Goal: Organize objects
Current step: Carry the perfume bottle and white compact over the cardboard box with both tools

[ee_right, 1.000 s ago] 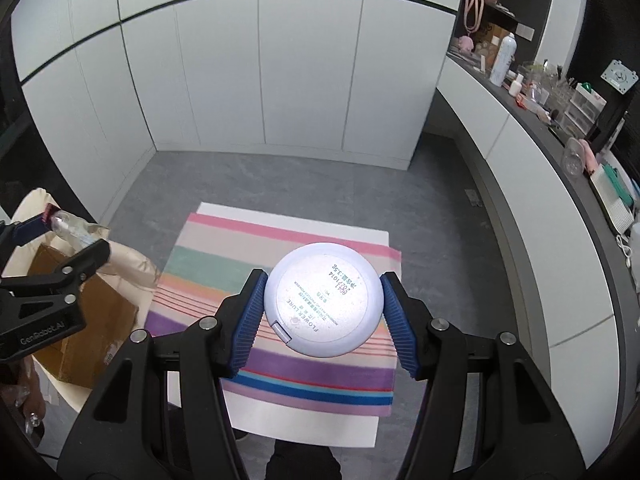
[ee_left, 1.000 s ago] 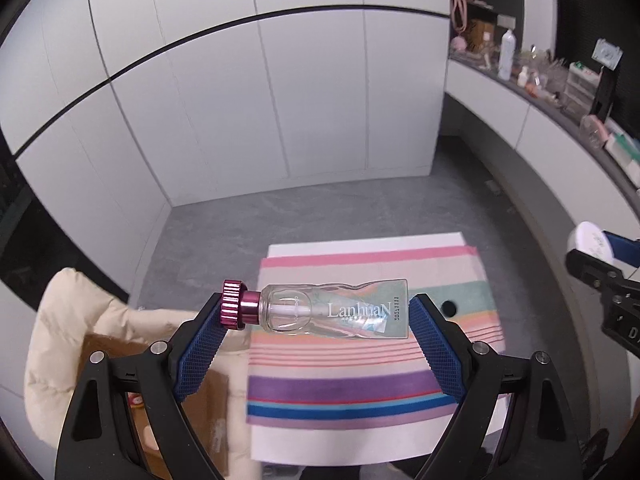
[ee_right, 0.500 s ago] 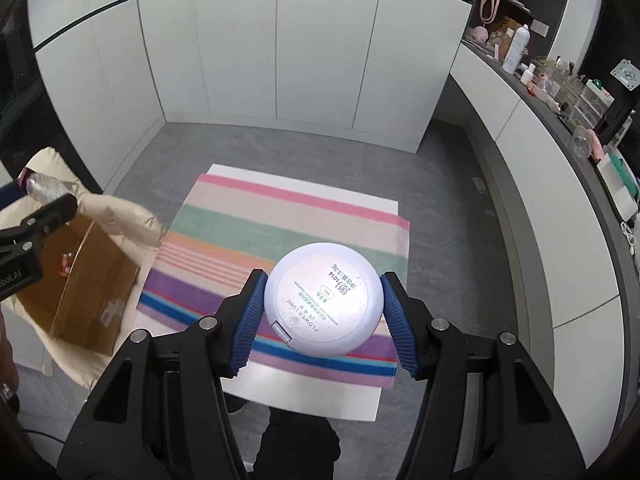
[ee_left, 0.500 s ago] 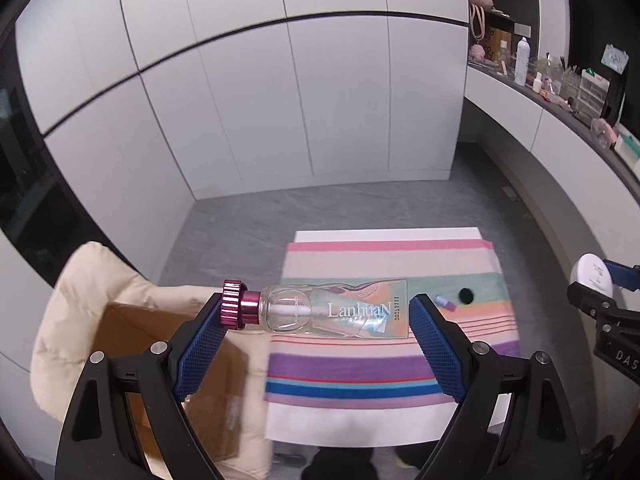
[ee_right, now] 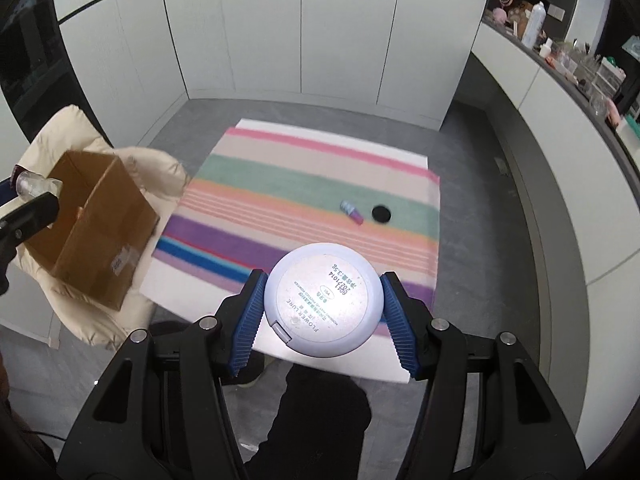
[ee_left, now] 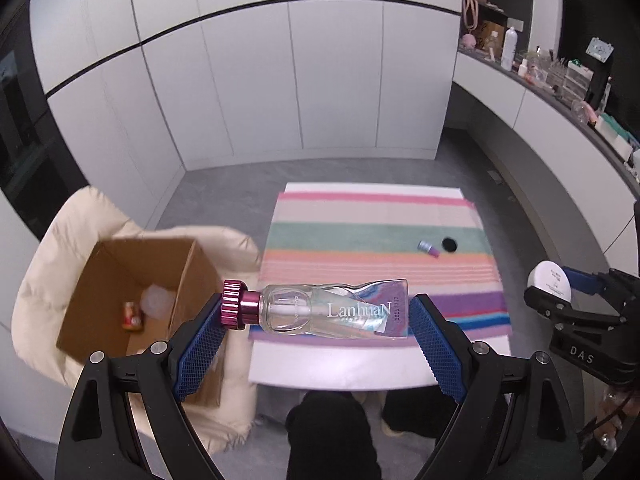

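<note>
My left gripper (ee_left: 316,320) is shut end to end on a clear bottle (ee_left: 320,312) with a magenta cap, held in the air just right of an open cardboard box (ee_left: 120,292). The box sits on a cream cushion (ee_left: 72,240) and holds a few small items. My right gripper (ee_right: 322,308) is shut on a round white compact (ee_right: 322,300), hanging over the near edge of the striped cloth (ee_right: 280,184). On that cloth lie a small pink-and-blue tube (ee_right: 352,211) and a black round lid (ee_right: 381,213). The right gripper with the compact (ee_left: 550,284) also shows at the left wrist view's right side.
A white table (ee_left: 340,372) carries the striped cloth; grey floor surrounds it. White cabinet walls stand behind. A cluttered counter (ee_right: 560,56) curves along the right. The person's dark legs (ee_right: 320,420) are below the table's near edge.
Both grippers moved left and lower with their loads. The box and cushion came fully into view, its inside now visible under the bottle's cap end. The tube and lid appeared on the cloth.
</note>
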{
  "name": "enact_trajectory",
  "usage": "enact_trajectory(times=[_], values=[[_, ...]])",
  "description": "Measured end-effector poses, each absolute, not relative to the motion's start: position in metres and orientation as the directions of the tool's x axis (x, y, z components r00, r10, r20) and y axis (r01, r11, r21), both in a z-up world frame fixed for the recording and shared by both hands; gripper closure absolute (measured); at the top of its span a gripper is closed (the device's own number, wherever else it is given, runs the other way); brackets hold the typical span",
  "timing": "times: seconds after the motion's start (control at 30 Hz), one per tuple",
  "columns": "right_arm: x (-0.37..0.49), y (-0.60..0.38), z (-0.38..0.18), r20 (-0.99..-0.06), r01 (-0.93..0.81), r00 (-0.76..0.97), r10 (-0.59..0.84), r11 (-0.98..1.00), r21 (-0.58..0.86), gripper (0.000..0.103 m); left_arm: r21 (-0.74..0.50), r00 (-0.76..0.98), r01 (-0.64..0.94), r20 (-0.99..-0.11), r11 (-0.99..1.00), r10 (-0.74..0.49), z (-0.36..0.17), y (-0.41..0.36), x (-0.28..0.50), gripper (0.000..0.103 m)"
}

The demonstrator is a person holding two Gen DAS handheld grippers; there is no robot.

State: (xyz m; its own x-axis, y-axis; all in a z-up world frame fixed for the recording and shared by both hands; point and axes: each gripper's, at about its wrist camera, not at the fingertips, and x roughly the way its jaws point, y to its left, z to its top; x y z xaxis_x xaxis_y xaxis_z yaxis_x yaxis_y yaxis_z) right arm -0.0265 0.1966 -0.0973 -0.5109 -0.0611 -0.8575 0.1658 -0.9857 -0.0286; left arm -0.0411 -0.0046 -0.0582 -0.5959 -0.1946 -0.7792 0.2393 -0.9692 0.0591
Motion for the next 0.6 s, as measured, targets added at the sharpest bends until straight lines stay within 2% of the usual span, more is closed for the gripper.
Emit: enact_trajectory(times=[0.13,0.37,0.6], values=[[-0.007,0.197,-0.118,-0.870,0.150,-0.489,-0.058,-0.988,-0.018,0.043,0.121,-0.577,0.289,-0.769,-0.950,-0.273,-0.072,-0.003,-0.019,0.013],[0.012,0.201,-0.147,-0.901,0.139,-0.429,-0.066,-0.990,0.007,0.043,0.070,-0.538,0.323,-0.807,-0.944,-0.244,-0.094,-0.013,0.006,0.013],[0.030,0.201,-0.151,-0.911,0.142,-0.406,-0.073,-0.990,0.016,0.043,0.076,-0.521,0.330,-0.817,-0.941,-0.248,-0.100,-0.018,0.011,0.013]])
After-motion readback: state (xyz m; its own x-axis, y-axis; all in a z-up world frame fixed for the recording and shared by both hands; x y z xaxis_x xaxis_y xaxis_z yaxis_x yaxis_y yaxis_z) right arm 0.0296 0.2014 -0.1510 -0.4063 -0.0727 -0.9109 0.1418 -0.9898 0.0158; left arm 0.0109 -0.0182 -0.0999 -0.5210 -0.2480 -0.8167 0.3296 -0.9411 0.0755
